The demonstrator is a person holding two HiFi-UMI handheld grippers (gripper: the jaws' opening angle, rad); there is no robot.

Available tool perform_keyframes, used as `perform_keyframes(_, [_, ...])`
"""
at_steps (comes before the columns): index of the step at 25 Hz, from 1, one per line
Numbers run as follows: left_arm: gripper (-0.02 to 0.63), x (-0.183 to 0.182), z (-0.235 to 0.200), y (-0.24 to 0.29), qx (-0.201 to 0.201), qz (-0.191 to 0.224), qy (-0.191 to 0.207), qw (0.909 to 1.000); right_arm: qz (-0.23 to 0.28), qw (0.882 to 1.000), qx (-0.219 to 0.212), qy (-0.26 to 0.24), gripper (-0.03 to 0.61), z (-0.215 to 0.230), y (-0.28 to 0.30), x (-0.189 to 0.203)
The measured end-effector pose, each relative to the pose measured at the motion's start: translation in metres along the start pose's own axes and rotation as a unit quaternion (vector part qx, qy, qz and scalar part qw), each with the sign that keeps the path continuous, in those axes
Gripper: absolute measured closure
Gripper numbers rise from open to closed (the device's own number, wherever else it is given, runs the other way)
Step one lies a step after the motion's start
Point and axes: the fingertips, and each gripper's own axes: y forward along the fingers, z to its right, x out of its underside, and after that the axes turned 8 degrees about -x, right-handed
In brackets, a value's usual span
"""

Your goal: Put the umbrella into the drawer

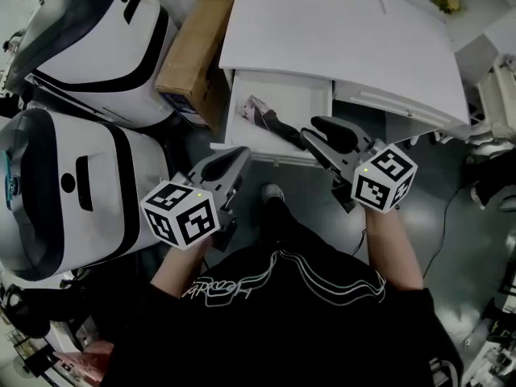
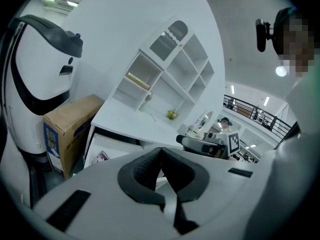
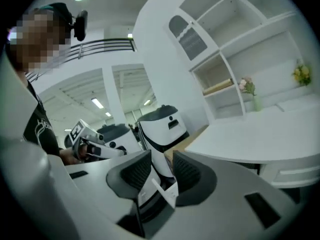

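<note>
The white desk's drawer [image 1: 298, 95] stands pulled out, and a folded black umbrella [image 1: 272, 122] lies inside it along its front left part. My right gripper [image 1: 320, 132] hovers over the drawer's front right corner, clear of the umbrella. Its jaws stand apart, and only the room shows in the gap [image 3: 162, 166]. My left gripper [image 1: 234, 158] hangs just in front of the drawer's left corner. In the left gripper view its fingertips touch each other [image 2: 161, 155] with nothing between them. The same view shows the drawer [image 2: 112, 149] below the desk top.
Two big white and black machines [image 1: 89, 47] [image 1: 72, 192] stand at the left, with a cardboard box [image 1: 193, 47] between them and the desk [image 1: 339, 31]. A white shelf unit [image 2: 165, 79] rises behind the desk. My foot [image 1: 272, 192] is on the grey floor under the drawer.
</note>
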Motion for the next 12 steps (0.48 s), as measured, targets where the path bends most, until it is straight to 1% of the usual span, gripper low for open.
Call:
perform_keyframes(2, [0.594,0.002,0.018,-0.015,0.013,0.007,0.010,0.9998,0.026,1.000,-0.004,-0.002,0.450,-0.029,-0.016,-0.005])
perform_keyframes(4, [0.594,0.003,0.034,-0.030,0.025,0.015,0.019,0.9994,0.041,0.999,-0.004,-0.010,0.481,-0.053,-0.029,-0.006])
perform_keyframes(8, [0.594,0.006,0.060,-0.053,0.050,0.027,0.035,0.9977,0.047,0.999,-0.006,-0.014,0.512,-0.089,-0.048,0.003])
perform_keyframes(12, [0.594,0.014,0.077,-0.068,0.067,0.040,0.053,0.9955,0.048,0.999,-0.021,0.011,0.520,-0.110,-0.059,0.017])
